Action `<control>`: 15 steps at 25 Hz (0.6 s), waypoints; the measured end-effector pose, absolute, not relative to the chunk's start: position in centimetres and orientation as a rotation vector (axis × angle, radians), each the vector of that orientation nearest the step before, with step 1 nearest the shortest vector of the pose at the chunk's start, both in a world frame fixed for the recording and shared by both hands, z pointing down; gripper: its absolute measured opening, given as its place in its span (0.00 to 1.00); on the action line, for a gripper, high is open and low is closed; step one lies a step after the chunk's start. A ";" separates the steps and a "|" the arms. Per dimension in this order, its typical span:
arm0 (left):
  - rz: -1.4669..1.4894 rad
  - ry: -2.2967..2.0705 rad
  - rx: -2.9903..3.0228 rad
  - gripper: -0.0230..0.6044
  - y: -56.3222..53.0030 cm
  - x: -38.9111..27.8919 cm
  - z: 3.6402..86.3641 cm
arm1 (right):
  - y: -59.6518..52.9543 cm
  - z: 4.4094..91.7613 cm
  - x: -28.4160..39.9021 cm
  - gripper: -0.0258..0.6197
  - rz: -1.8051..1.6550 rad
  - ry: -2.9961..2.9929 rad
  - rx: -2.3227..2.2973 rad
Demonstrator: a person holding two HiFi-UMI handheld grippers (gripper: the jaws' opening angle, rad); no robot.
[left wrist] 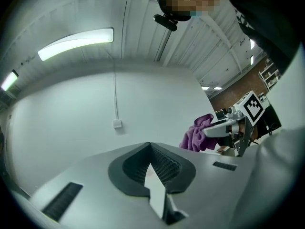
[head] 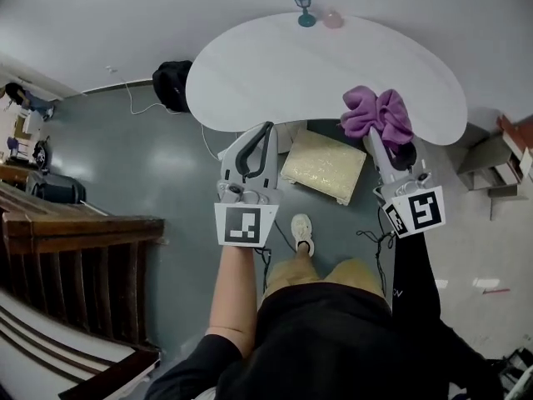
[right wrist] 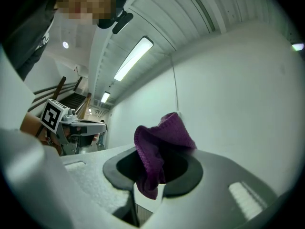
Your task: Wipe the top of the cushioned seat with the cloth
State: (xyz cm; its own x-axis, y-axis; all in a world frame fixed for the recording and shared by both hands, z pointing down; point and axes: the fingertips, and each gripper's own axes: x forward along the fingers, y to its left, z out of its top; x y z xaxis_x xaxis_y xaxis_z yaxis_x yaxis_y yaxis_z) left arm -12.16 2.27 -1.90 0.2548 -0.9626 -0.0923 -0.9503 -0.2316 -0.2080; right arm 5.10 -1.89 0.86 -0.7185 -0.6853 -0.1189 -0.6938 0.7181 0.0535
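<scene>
The cushioned seat (head: 323,165), a pale yellow square pad, stands on the floor partly under the white table (head: 275,73), between my two grippers. A bunched purple cloth (head: 377,113) hangs from my right gripper (head: 376,133), which is shut on it, raised above the seat's right side. In the right gripper view the cloth (right wrist: 159,149) fills the jaws and droops between them. My left gripper (head: 266,130) is shut and holds nothing, lifted over the seat's left edge. The left gripper view looks up along the touching pads (left wrist: 159,168), with the cloth (left wrist: 196,133) off to the right.
A teal lamp figure (head: 304,7) and a pink object (head: 333,19) sit at the table's far edge. A black bag (head: 172,84) lies on the floor at left. A wooden stair rail (head: 75,232) is at left, shelves (head: 510,161) at right. The person's shoe (head: 302,232) is near the seat.
</scene>
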 end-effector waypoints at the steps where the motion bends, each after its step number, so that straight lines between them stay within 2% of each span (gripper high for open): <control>1: -0.078 1.769 -2.325 0.05 1.9 -12.1 -1.8 | -1.9 0.9 5.0 0.16 0.142 2.823 -1.162; 15: -0.034 1.540 -2.578 0.04 -5.2 -10.7 2.7 | -4.5 3.3 5.8 0.16 0.113 2.749 -1.491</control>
